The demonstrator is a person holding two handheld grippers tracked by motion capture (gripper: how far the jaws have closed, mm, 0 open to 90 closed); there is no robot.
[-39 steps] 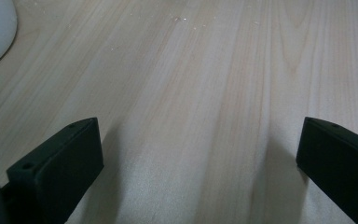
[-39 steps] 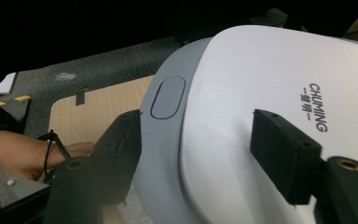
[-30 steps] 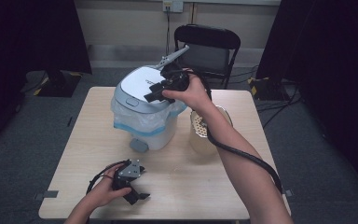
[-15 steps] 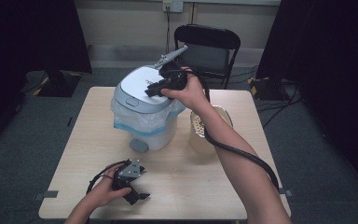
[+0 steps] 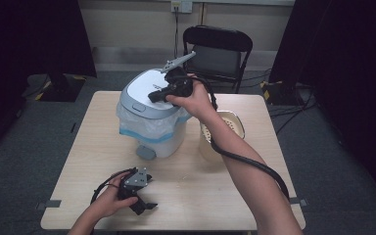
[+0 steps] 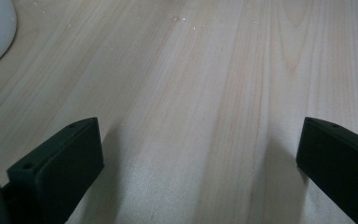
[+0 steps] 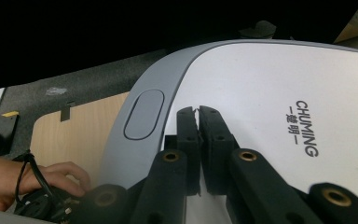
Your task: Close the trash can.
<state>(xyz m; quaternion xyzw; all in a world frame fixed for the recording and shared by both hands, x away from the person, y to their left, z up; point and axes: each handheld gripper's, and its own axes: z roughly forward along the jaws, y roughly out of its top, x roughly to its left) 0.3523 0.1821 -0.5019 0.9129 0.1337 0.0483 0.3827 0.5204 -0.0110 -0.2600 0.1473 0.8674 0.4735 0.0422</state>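
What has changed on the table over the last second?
The right gripper, jaws shut with nothing between them, has crept slightly toward the front of the waste bin's white lid, nearer its oval push button. Nothing was grasped or released. The left gripper rests open on the table, and the bin and the cream bowl stay put.

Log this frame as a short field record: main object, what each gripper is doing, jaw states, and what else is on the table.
main object: white pedal bin with grey-rimmed lid, lid shut, plastic liner showing under the rim
right gripper: over the lid's white top, jaws shut together, holding nothing
left gripper: low at the table's near edge, jaws wide open, nothing between them
lid button: grey oval on the rim, just left of the right jaws
other: cream bowl right of the bin
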